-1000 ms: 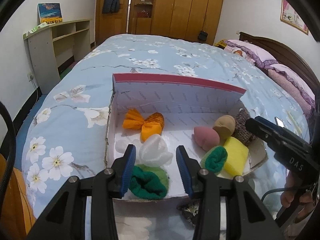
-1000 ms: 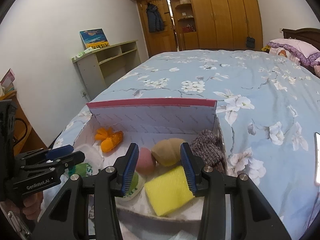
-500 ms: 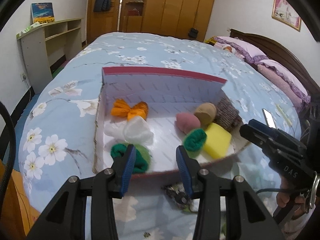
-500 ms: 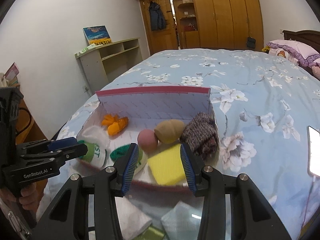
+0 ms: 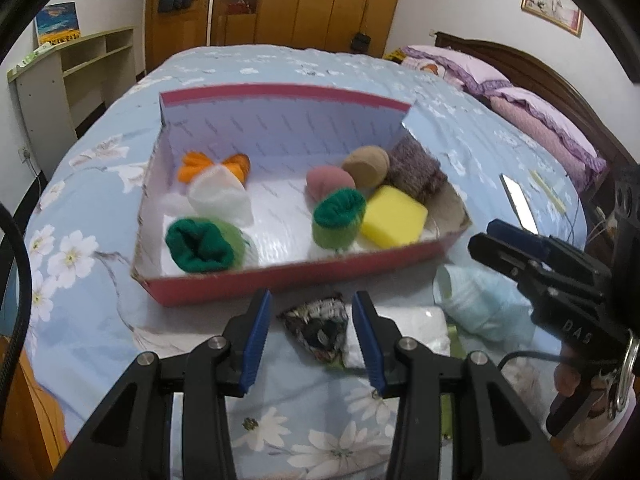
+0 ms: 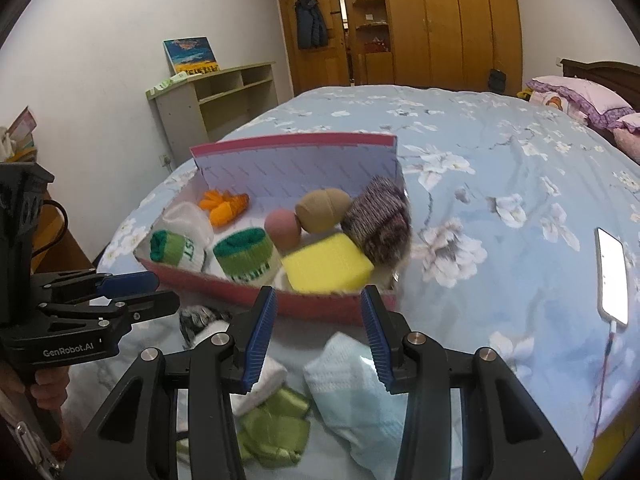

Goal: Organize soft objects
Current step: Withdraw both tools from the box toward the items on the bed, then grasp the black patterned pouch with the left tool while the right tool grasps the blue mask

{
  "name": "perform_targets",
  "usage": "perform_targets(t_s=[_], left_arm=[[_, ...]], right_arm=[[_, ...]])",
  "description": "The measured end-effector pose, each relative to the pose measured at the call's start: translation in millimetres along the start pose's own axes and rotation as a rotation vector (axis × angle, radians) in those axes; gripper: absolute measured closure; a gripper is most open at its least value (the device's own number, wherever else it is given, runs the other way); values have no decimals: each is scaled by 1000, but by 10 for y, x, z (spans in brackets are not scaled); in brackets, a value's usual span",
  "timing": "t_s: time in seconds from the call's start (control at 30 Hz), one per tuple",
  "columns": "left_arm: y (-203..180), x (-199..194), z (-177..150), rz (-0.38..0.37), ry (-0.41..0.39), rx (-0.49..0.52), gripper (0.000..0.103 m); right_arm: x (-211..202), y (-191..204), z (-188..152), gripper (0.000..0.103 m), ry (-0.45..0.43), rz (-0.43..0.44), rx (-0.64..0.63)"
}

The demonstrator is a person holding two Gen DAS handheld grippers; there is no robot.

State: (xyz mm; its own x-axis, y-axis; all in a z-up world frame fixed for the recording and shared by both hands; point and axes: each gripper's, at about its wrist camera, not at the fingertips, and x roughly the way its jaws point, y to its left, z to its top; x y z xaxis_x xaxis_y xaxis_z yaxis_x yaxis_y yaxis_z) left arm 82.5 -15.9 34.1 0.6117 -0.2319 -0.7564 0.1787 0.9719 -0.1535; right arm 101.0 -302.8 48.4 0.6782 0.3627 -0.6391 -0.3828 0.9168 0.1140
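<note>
A red cardboard box (image 5: 280,276) (image 6: 320,308) on the bed holds several soft things: green rolled socks (image 5: 204,240), a white roll (image 5: 220,196), an orange piece (image 5: 212,164), a yellow sponge (image 5: 394,216) (image 6: 326,266), pink and tan balls and a purple knit (image 6: 378,220). Outside the box, near me, lie a dark patterned pouch (image 5: 318,326), a white cloth (image 5: 412,328), a pale blue cloth (image 5: 476,304) (image 6: 352,384) and a green cloth (image 6: 276,428). My left gripper (image 5: 312,338) is open and empty over the pouch. My right gripper (image 6: 318,338) is open and empty above the pale blue cloth.
The floral blue bedspread (image 6: 480,168) stretches behind the box. A phone on a cable (image 6: 610,276) lies on the bed to the right. Pillows and headboard (image 5: 540,92) are far right, a shelf unit (image 6: 212,96) and wardrobe beyond.
Both grippers have pulled back toward me from over the box. The loose cloths and pouch in front of the box have come into view. Both stay open and empty.
</note>
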Motion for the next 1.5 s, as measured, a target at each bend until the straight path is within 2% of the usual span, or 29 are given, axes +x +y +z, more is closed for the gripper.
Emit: perform_targets(t_s=[0.23,0.57,0.73,0.9,1.17,1.5], left_arm=[[0,190,-93,-3,53,-12,59],[-12,347,-115,-8,68,-26,59],[2,395,-112,-5,66,-37,59],[-13,428,-101,6,64,-38,59],[4,434,-98,5,55,-43,63],[-30,313,-105,-9,29,-23,65]], right_arm=[[-18,-128,-144,59,28,-29,21],[15,-216,-279,59,87,-59,-6],[111,-267,-358,54,142,-73,-24],[205,-271,-437,54,176,-62,-29],[252,-294,-481,54,175,-21,-11],[238,-220,-503,77,164,10,-42]])
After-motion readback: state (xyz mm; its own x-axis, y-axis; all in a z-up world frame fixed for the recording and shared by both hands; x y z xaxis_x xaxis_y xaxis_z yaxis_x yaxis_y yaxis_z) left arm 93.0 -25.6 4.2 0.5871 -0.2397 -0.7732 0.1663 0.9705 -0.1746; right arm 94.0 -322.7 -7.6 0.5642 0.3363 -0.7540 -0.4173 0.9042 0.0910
